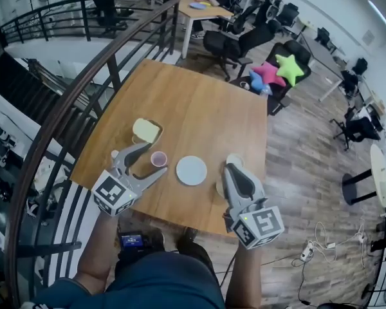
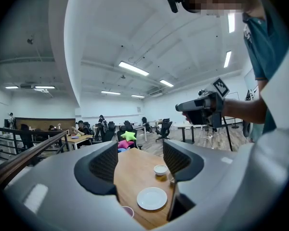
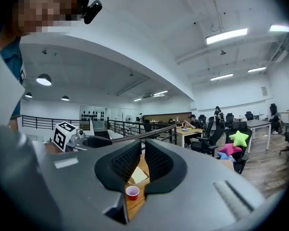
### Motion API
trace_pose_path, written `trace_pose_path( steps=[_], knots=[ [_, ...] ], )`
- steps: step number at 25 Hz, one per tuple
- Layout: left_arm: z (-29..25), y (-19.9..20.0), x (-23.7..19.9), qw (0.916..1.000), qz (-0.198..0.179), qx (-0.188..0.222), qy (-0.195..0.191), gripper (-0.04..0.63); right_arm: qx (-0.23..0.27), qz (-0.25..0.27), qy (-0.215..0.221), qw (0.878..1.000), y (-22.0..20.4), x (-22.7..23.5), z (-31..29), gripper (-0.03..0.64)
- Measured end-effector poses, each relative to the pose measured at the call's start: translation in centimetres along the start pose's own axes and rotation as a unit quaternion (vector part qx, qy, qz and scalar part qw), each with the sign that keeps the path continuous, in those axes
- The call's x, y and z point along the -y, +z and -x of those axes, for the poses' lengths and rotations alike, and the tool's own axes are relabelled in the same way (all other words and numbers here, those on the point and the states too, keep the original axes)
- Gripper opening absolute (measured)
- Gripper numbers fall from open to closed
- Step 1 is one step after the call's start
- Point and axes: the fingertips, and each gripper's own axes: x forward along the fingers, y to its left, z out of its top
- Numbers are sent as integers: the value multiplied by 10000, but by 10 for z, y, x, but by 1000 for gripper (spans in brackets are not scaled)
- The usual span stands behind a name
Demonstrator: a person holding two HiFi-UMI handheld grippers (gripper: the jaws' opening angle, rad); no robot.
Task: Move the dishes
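Two claws: I am holding both just over the near edge of the table, with the dishes lying between and beyond them.
Left claw: I am holding its jaws well apart and gripping nothing; only the table top is showing through the gap.
Right claw: I am carrying it with the jaws standing at a thin slit and nothing in it.
Cup: it is standing upright by the left claw's tips, lower than the pads and not touched by them.
Plate: it is lying flat between the two claws, just beside the cup.
Bowl: it is sitting just past the right claw, which is partly hiding it in the head view.
Yellow dish: it is resting farther in, beyond the cup.
Stage: I am judging that empty claws over spread-out dishes are fitting both a reach before a pick-up and a withdrawal after a set-down; I am not able to tell which.
Care with the plate: I am reckoning it thin and flat, so any grip is calling for a low approach and one pad sliding under the rim.
Care with the cup: I am judging it light and easy to tip, so I am minding the left jaws near it.
Clearance: I am watching that neither claw is knocking the bowl.
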Motion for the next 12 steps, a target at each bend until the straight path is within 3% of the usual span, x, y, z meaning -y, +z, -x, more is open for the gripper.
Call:
trace_pose_path(
  steps=[12],
  knots=[
    [-5,-9,3,10000,40,-58,-1,284,-90,-59,12,9999,-9,9,0,32]
  ],
)
